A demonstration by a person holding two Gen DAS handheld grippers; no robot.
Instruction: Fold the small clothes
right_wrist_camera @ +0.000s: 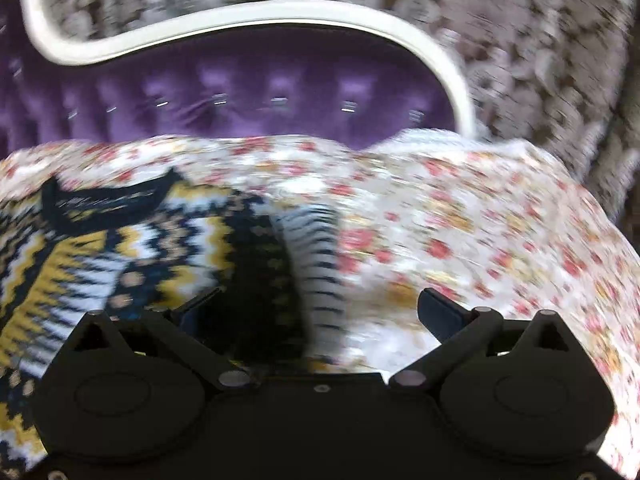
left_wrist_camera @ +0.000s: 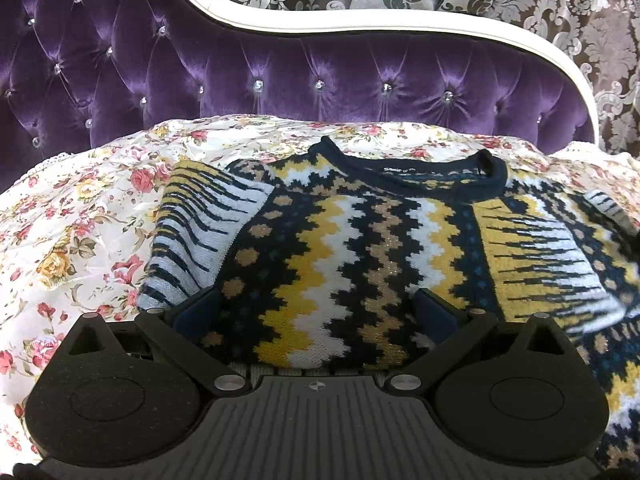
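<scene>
A knitted sweater (left_wrist_camera: 360, 248) with navy, yellow and white zigzag bands lies on a floral bedspread (left_wrist_camera: 80, 216), navy collar toward the headboard. Its left sleeve (left_wrist_camera: 200, 232) is folded in over the body. My left gripper (left_wrist_camera: 320, 316) is open, its fingers spread wide over the sweater's lower edge. In the blurred right wrist view the sweater (right_wrist_camera: 140, 248) fills the left side, with its striped right sleeve (right_wrist_camera: 320, 256) at centre. My right gripper (right_wrist_camera: 320, 316) is open above that sleeve's edge and holds nothing.
A purple tufted headboard (left_wrist_camera: 280, 80) with a white frame stands behind the bed. Patterned damask wallpaper (left_wrist_camera: 580, 20) is beyond it. Floral bedspread (right_wrist_camera: 480, 240) extends to the right of the sweater, dropping off at the bed's right edge.
</scene>
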